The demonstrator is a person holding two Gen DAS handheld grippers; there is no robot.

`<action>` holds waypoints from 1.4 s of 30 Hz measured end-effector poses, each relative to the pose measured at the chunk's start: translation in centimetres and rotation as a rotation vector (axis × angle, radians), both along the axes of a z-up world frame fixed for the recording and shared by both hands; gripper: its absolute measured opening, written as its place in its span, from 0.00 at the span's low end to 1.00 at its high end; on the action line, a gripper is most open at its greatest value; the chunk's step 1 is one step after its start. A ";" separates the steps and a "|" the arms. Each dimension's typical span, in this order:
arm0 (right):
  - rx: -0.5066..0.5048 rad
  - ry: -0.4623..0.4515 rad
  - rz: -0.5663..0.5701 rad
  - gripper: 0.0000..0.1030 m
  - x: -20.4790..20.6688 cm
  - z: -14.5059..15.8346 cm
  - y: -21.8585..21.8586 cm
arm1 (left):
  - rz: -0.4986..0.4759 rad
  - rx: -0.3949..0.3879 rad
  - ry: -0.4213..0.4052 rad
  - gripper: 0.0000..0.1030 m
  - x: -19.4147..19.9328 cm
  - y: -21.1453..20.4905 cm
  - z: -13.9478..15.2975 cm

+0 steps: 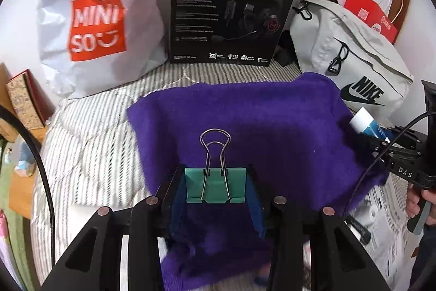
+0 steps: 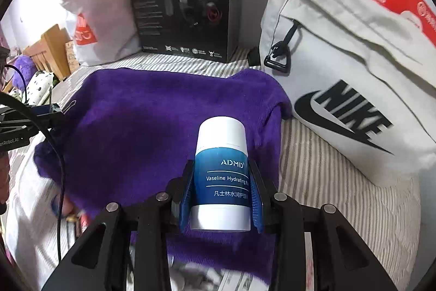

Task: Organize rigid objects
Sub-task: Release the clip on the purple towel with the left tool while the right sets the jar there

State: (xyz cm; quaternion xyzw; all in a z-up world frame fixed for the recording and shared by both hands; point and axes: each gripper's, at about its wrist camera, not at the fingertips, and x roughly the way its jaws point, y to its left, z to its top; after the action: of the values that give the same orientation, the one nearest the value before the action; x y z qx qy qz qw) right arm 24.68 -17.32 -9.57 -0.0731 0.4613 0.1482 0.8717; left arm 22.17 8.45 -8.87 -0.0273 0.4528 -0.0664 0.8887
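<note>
While bags point(image 2: 354, 72) and a box point(image 1: 231, 4) are crowding the towel's point(image 1: 272, 122) far edge, my left gripper point(image 1: 216, 187) is clamping a green clip point(image 1: 215, 186); my right gripper point(image 2: 222, 195) is clamping a blue-white tube point(image 2: 222, 176).

Towel point(image 1: 245, 127) spread on striped bedding point(image 1: 90, 132), centre of the left wrist view. Binder clip point(image 1: 215, 182) over towel at 6 o'clock, between left gripper point(image 1: 215, 198) fingers. Headset box point(image 1: 231, 7) upright behind towel at 12; Miniso bag point(image 1: 95, 23) at 10, left of box. Nike bag point(image 1: 351, 59) at 2, right of box. Lotion bottle point(image 2: 222, 176) over towel's right part, in right gripper point(image 2: 222, 206). Paper bag point(image 1: 370, 15) behind Nike bag.
</note>
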 end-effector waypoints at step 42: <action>-0.028 0.109 0.020 0.46 2.1 -1.1 0.5 | -0.024 0.118 0.139 0.61 5.4 -2.0 -3.2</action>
State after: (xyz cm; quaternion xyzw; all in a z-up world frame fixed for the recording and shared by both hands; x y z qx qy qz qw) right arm 26.80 -16.81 -10.63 -0.0817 0.5095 0.1541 0.8426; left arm 27.58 6.50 -12.05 0.0263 0.5169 -0.0482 0.8543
